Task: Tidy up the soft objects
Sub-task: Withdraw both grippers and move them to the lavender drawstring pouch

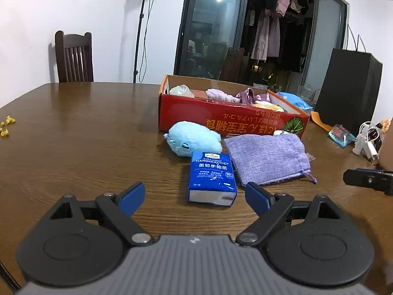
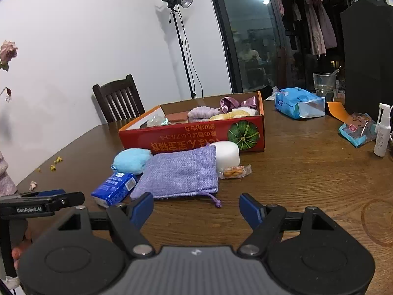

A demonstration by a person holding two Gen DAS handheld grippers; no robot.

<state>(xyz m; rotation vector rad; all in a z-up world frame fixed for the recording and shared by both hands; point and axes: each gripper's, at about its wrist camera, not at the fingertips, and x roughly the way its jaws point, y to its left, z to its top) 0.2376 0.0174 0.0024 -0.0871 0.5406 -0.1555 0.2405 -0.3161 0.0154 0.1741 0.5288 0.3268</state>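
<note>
Both the left claw (image 1: pixel 194 196) and right claw (image 2: pixel 196 209) hover spread wide and empty just short of the tissue pack (image 1: pixel 212 178) and purple pouch (image 2: pixel 179 172) on the bench (image 1: pixel 86 135), so the next move is probably grasping 1 for the red box (image 2: pixel 196 135).

Purple pouch (image 2: pixel 179 172) (flat) beside plush (image 2: pixel 131 160)

The blue tissue pack (image 1: pixel 212 178), centre of the left wrist frame, bears "HANDKERCHIEF" in white capitals above a line of Chinese characters and a small "100%" mark; its finer print is illegible. The red cardboard box (image 1: pixel 231 120) behind it carries yellow East Asian lettering printed upside down beside a green pumpkin picture. At the lower left of the right wrist frame, the black left gripper (image 2: pixel 49 202) is marked "GenRobot.AI" in white.
</note>
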